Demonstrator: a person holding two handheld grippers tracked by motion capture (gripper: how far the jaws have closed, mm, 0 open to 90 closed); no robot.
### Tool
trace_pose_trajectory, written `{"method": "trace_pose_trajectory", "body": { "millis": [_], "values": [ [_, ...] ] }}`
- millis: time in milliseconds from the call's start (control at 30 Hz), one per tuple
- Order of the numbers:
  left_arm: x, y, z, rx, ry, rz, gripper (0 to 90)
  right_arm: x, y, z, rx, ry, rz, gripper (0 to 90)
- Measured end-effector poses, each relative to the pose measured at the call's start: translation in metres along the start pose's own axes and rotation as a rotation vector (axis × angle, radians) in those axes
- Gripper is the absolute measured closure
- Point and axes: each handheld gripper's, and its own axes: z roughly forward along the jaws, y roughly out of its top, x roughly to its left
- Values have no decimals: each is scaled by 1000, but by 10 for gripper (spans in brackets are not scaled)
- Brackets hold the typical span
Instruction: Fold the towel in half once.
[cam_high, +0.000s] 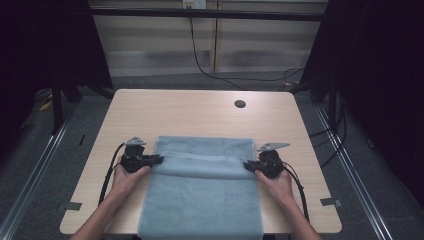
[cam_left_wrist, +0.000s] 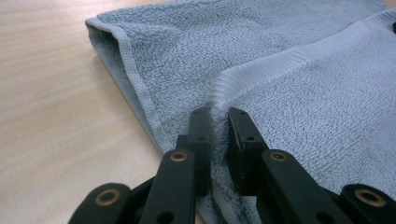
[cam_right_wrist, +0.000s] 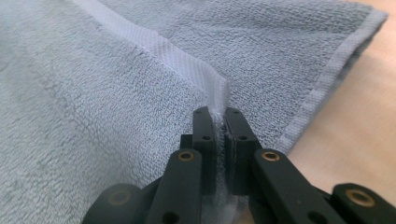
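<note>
A blue-grey towel lies on the near half of the wooden tabletop, its near end reaching the near edge. One layer is folded over another, and its hemmed edge runs left to right across the towel, a little short of the far edge, so a strip of the lower layer shows beyond it. The left hand-held gripper sits at the left end of that hem, its jaws closed on the towel's corner (in the left gripper view the hem stands pinched between the two black jaws). The right hand-held gripper is at the right end of the same hem, likewise clamped on the corner. A person's hands hold both from the near side. A round hole sits in the tabletop near its far right corner, well apart from the towel.
</note>
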Motion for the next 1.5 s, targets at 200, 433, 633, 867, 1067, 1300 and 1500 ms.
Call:
{"method": "trace_pose_trajectory", "body": {
  "millis": [200, 433, 633, 867, 1067, 1300, 1500],
  "values": [
    [16, 13, 11, -29, 42, -46, 805, -18, 29, 23, 17, -40, 20, 852],
    [30, 28, 22, -31, 75, -49, 805, -32, 49, 40, 19, -62, 48, 853],
    [40, 44, 35, -35, 106, -74, 805, -43, 66, 51, 36, -101, 66, 852],
    [45, 56, 48, -46, 119, -76, 804, -49, 73, 56, 42, -147, 88, 853],
    [45, 59, 52, -47, 108, -86, 804, -49, 73, 51, 66, -169, 69, 853],
    [48, 63, 39, -59, 51, -124, 816, -51, 69, 39, -35, -87, 124, 856],
    [35, 80, 4, -174, 3, -100, 817, -52, 82, 7, -181, -22, 139, 855]
  ]
}}
